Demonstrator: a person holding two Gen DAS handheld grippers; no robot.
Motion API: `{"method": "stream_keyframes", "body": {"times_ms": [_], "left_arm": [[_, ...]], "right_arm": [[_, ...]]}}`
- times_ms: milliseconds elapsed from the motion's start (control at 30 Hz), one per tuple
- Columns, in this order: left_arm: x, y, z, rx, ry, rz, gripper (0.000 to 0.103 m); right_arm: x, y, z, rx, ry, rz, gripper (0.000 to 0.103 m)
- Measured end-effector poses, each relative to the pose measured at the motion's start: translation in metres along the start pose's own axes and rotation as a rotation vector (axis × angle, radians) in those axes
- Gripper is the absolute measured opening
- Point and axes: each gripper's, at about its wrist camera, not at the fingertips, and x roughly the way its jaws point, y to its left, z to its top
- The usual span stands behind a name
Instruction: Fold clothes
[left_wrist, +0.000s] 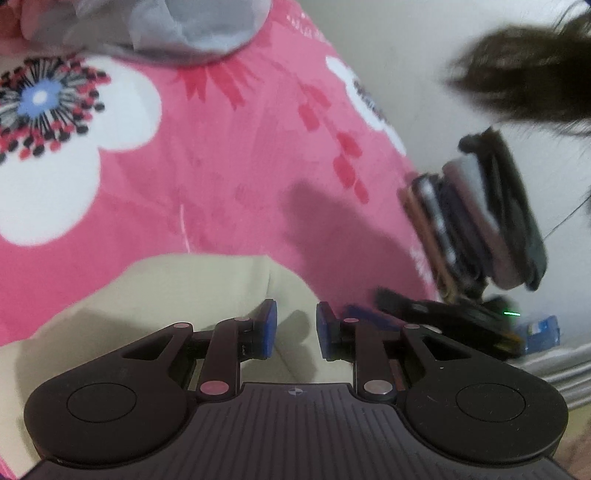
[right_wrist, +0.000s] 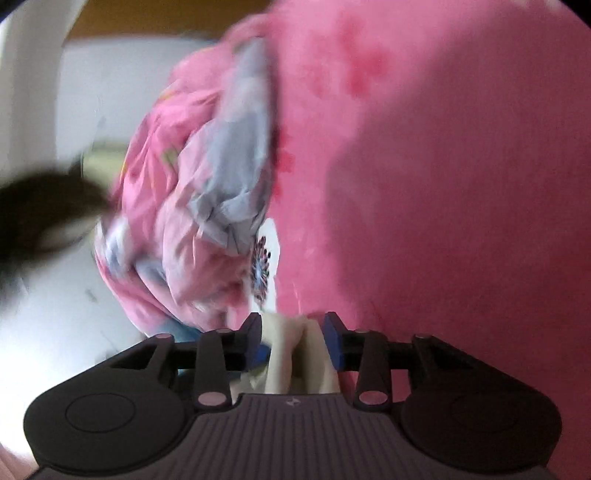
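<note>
On pink blanket (left_wrist: 229, 155) — cream garment (left_wrist: 155, 291)

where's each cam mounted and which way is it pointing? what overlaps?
Left wrist: sits on the left hand-held gripper, looking forward and down over cream cloth on a pink floral blanket; jaws apart, nothing visibly between them; dark hair top right.
Right wrist: sits on the right hand-held gripper, facing a crumpled pink-and-grey garment; cream cloth sits between its jaws.
Shared: blanket, cream cloth, grey-and-pink garment.
</note>
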Motion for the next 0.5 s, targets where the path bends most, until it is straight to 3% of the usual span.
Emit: {"method": "stream_keyframes", "body": {"times_ms": [100, 300, 333, 500], "left_arm": [[0.008, 0.005, -0.002, -0.014, 0.003, 0.007, 0.022], [0.017, 0.005, -0.005, 0.016, 0.008, 0.025, 0.022], [0.02, 0.005, -0.005, 0.016, 0.011, 0.023, 0.022], [0.02, 0.001, -0.003, 0.012, -0.014, 0.02, 0.022]], "right_arm": [[-0.009, 0.057, -0.025, -0.331, 0.057, -0.057, 0.029], [0.036, 0.092, -0.095, -0.804, 0.293, -0.243, 0.02], [0.045, 0.084, -0.106, -0.876, 0.31, -0.332, 0.02], [0.051, 0.093, -0.115, -0.874, 0.268, -0.413, 0.02]]}}
